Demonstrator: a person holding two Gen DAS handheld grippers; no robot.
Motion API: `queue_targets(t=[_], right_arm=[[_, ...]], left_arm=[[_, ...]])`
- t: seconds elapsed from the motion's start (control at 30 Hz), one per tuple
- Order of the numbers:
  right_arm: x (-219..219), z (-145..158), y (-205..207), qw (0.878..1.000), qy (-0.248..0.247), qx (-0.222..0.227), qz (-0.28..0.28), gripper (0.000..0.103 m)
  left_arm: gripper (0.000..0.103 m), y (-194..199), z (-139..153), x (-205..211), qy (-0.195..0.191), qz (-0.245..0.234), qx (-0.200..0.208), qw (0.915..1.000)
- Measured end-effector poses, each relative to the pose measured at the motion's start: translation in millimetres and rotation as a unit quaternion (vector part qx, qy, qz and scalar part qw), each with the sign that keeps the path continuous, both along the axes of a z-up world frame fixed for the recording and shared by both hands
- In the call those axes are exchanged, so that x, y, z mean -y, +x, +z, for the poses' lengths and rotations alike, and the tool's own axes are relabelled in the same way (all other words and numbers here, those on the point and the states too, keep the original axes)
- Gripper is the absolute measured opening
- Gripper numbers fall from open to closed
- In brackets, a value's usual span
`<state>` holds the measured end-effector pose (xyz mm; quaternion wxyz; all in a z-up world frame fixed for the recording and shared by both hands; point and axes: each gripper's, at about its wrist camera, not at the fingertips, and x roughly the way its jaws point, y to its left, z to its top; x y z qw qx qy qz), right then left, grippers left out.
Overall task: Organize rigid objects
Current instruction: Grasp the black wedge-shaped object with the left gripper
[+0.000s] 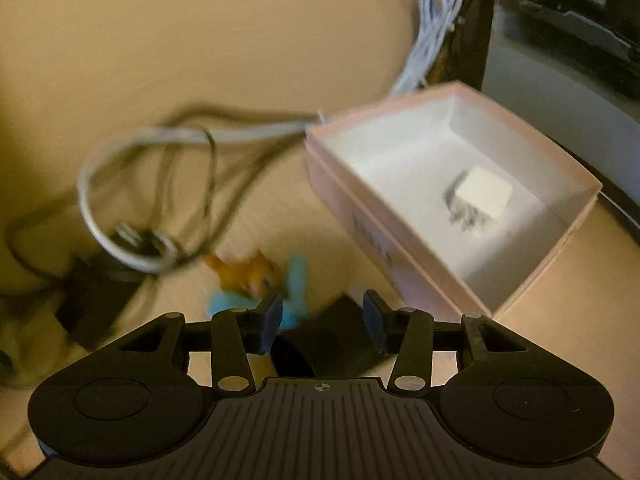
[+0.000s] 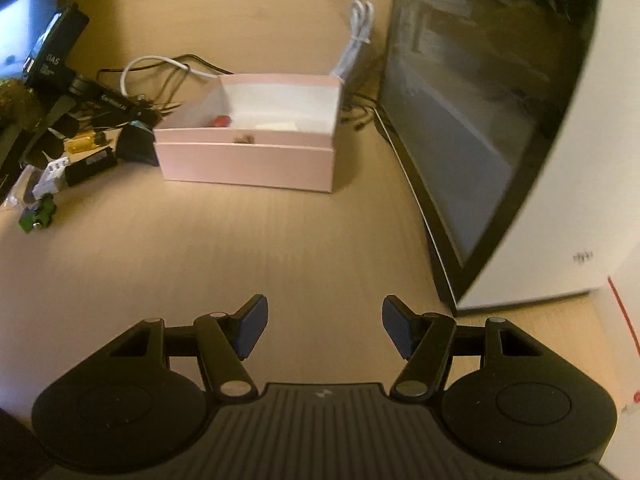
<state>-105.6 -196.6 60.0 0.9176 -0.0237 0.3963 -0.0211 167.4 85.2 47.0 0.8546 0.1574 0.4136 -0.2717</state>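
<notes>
Wooden desk (image 2: 208,264) fills both views, with a big dark monitor (image 2: 472,128) along its right side that only the right wrist cam really shows. That cam also catches the pink box (image 2: 248,160) from the side, well ahead of the right gripper (image 2: 324,326), which hangs spread wide over bare wood, plus a clutter pile (image 2: 72,128) left of the box. Left cam looks down into the pink box (image 1: 360,216), where a white charger cube (image 1: 482,194) sits. Left gripper (image 1: 322,322) is spread too, over something dark, with a blurry orange-and-blue toy (image 1: 260,280) just beyond its left finger.
</notes>
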Motion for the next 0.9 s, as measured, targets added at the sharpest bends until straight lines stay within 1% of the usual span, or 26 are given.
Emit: queue_targets(t=[0.07,0.17,0.2,0.23,0.27,0.3,0.33,0.37,0.4,0.43,0.47,0.5,0.57,0.6,0.63,0.7,0.73,0.8,0.87,0.9], right_arm=[[1,-1,1,1.0,0.003,0.0,-0.003,0.064],[-1,-3,4,1.0,0.007,0.001,0.0,0.064],[-2,-3,5,1.0,0.008,0.001,0.001,0.064],[-3,-4,6,1.0,0.009,0.001,0.003,0.064],[-5,-4,7,1.0,0.011,0.002,0.005,0.064],[-6,-4,8,1.0,0.013,0.003,0.007,0.064],[-7,-4,10,1.0,0.015,0.003,0.009,0.064],[-9,-4,12,1.0,0.016,0.004,0.011,0.064],[-10,-5,13,1.0,0.016,0.004,0.013,0.064],[-12,-5,14,1.0,0.016,0.004,0.015,0.064],[-13,-4,15,1.0,0.016,0.004,0.019,0.064],[-13,-4,16,1.0,0.016,0.004,0.022,0.064],[-14,-4,16,0.999,0.018,0.005,0.026,0.064],[-13,-4,17,0.999,0.019,0.005,0.028,0.064],[-12,-4,17,0.999,0.022,0.006,0.028,0.064],[-9,-5,15,0.999,0.03,0.005,0.026,0.064],[-7,-6,15,0.999,0.034,0.003,0.023,0.064],[-2,-8,14,0.999,0.042,-0.003,0.016,0.064],[2,-10,12,0.999,0.052,-0.009,0.006,0.064],[5,-11,11,0.998,0.057,-0.011,0.001,0.064]], left_arm=[[0.05,-4,-5,-3,0.003,-0.018,-0.025,0.9995],[0.05,-24,-5,-4,0.003,-0.065,-0.061,0.996],[0.051,-33,-4,-3,0.007,-0.084,-0.069,0.994],[0.052,-41,-3,-1,0.017,-0.094,-0.068,0.9932],[0.051,-48,-2,1,0.032,-0.091,-0.059,0.9937],[0.049,-53,0,3,0.038,-0.081,-0.05,0.9947],[0.049,-56,3,3,0.033,-0.07,-0.048,0.9958],[0.049,-58,6,3,0.02,-0.064,-0.052,0.9964],[0.049,-59,8,4,0.011,-0.066,-0.055,0.9962],[0.05,-61,10,8,0.015,-0.077,-0.056,0.9954],[0.05,-64,10,12,0.032,-0.094,-0.052,0.9937],[0.051,-66,8,17,0.059,-0.11,-0.045,0.9911],[0.053,-68,2,23,0.114,-0.12,-0.025,0.9859],[0.051,-68,-1,24,0.127,-0.122,-0.02,0.9842],[0.051,-66,-3,23,0.128,-0.121,-0.024,0.9841],[0.053,-61,-8,21,0.121,-0.114,-0.049,0.9849],[0.056,-61,-10,20,0.119,-0.114,-0.055,0.9848],[0.057,-58,-15,18,0.115,-0.112,-0.073,0.9843],[0.059,-53,-21,14,0.103,-0.096,-0.101,0.9849],[0.058,-51,-21,10,0.09,-0.084,-0.104,0.9869]])
